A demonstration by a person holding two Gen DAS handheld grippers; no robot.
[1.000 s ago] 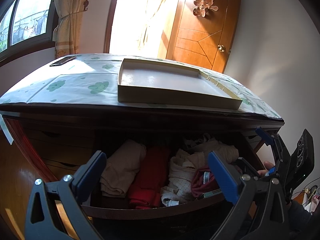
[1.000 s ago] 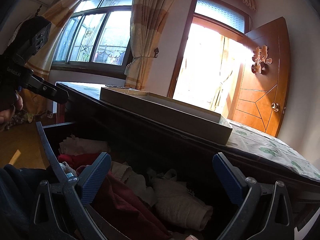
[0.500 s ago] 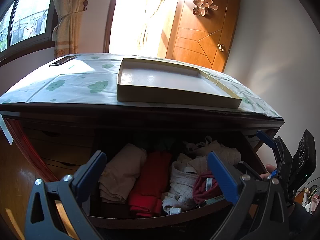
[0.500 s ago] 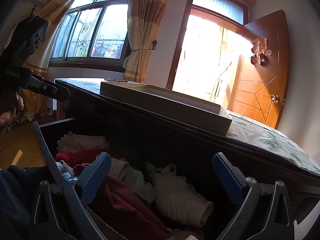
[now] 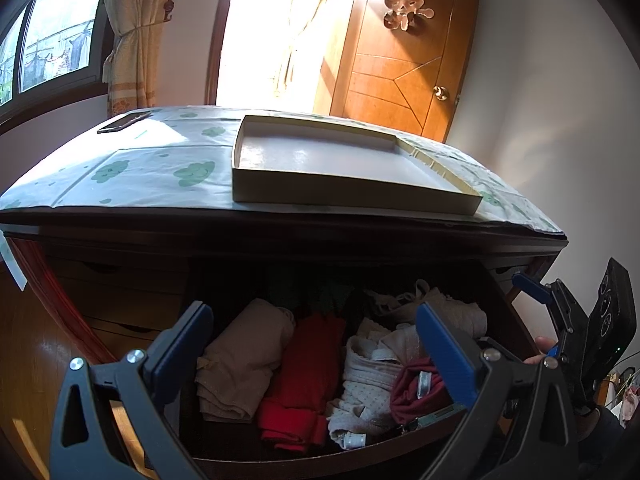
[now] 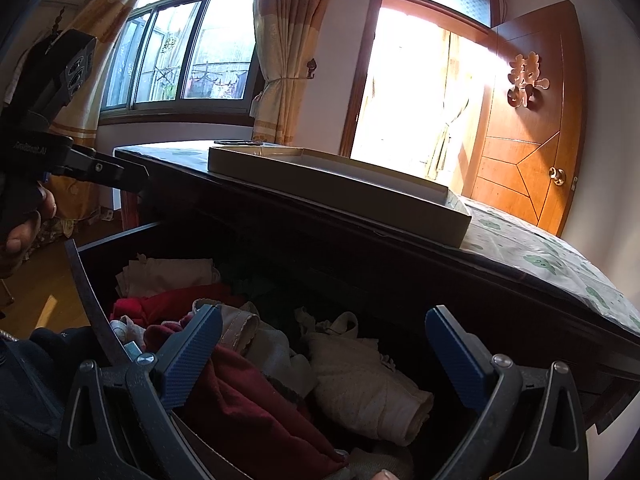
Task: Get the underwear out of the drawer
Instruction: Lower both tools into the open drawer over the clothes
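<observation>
Underwear (image 5: 316, 372) lies heaped in the open drawer (image 5: 304, 458) of a dark dresser (image 5: 280, 236), filling it from side to side. By the drawer's left side sits a folded beige piece (image 5: 244, 360); touching it on the right is a folded red piece (image 5: 308, 376). Next comes a crumpled white dotted piece (image 5: 368, 384), and by the drawer's front right corner a maroon piece (image 5: 416, 388) with a tag showing. At the back right corner lies a cream roll (image 5: 448, 312) with a strap over it.

The left gripper (image 5: 316, 344) hangs in front of the drawer, its blue pads wide apart and holding nothing. The right gripper (image 6: 320, 356) sits over the right end of the drawer, its pads also spread wide and empty, with the maroon piece (image 6: 256, 408) and the cream roll (image 6: 368, 388) below and between them. Whether either pad touches cloth cannot be told. Each view catches the other gripper at its edge, with a hand (image 6: 24, 236) on its grip.

On the dresser top a cloth (image 5: 152, 172) with green prints covers the surface. A shallow tray (image 5: 344, 192) rests on it near the front edge, toward the right. A dark phone (image 5: 124, 121) lies at the back left corner.
</observation>
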